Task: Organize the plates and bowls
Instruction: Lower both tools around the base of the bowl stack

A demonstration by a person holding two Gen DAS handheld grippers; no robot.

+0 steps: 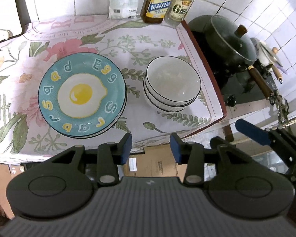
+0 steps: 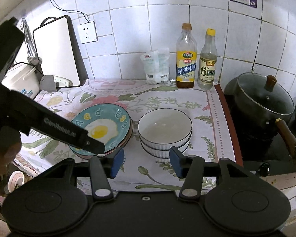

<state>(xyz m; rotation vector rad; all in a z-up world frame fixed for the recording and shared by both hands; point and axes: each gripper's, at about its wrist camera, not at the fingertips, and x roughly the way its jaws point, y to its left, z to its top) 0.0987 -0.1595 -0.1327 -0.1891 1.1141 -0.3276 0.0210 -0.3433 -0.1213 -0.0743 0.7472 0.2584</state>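
Note:
A stack of plates point(image 1: 82, 94) with a teal fried-egg plate on top sits on the floral cloth; it also shows in the right wrist view point(image 2: 106, 126). To its right stands a stack of white ribbed bowls point(image 1: 171, 85), also in the right wrist view point(image 2: 164, 132). My left gripper point(image 1: 151, 150) is open and empty, held above the counter's front edge, short of both stacks. My right gripper point(image 2: 146, 163) is open and empty, just in front of the bowl stack. The left gripper's body point(image 2: 49, 126) crosses the plates in the right wrist view.
Two bottles point(image 2: 186, 57) and a salt bag point(image 2: 156, 65) stand at the tiled back wall. A lidded black pot point(image 2: 264, 100) sits on the stove at the right. A cutting board point(image 2: 57, 51) and rice cooker point(image 2: 21, 81) are at the left. Cardboard boxes point(image 1: 155, 162) lie below the counter.

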